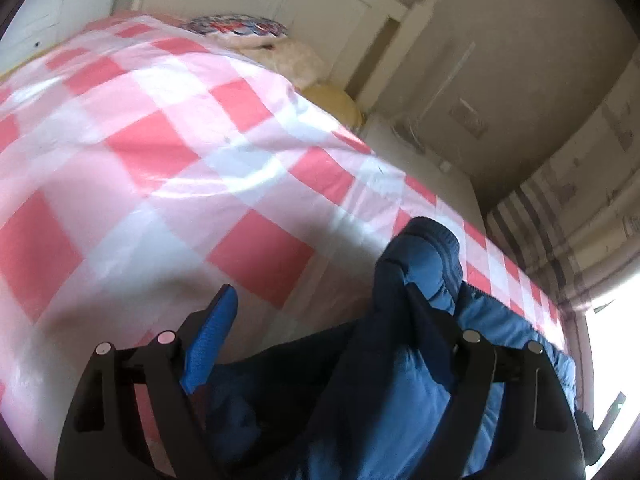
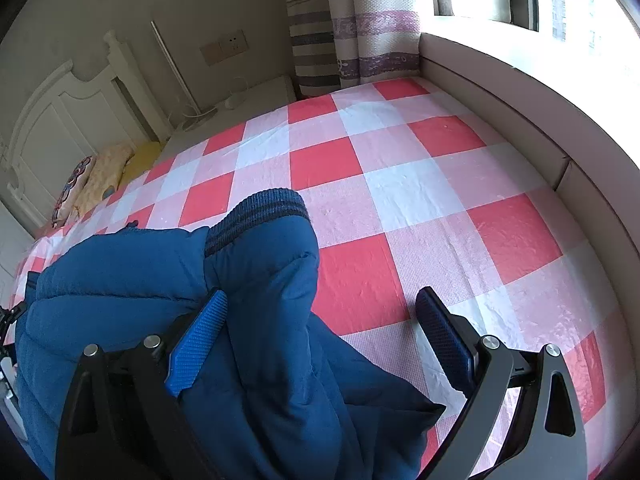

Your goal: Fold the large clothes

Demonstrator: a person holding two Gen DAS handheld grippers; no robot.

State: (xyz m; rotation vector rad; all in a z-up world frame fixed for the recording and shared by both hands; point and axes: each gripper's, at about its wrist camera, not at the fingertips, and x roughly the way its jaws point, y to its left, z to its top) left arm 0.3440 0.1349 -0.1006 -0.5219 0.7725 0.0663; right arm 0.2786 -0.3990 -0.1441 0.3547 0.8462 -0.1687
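A blue puffer jacket (image 2: 120, 280) lies bunched on the bed's checked sheet (image 2: 400, 184). One sleeve rises with its dark ribbed cuff (image 2: 256, 212) at the top. My right gripper (image 2: 320, 320) is open wide; the sleeve runs between its jaws and brushes only the left pad (image 2: 200, 344). In the left wrist view the jacket (image 1: 400, 380) fills the lower right, its cuff (image 1: 436, 240) sticking up. My left gripper (image 1: 320, 320) also stands open. Its left pad (image 1: 212, 344) is bare, and jacket fabric drapes over the right finger and hides its pad.
The red, pink and white checked sheet (image 1: 160, 140) covers the whole bed. Pillows (image 2: 100, 176) lie by the white headboard (image 2: 60, 120). A striped curtain (image 2: 340, 40) hangs at the far corner, and a padded ledge (image 2: 520, 92) under the window runs along the bed's right side.
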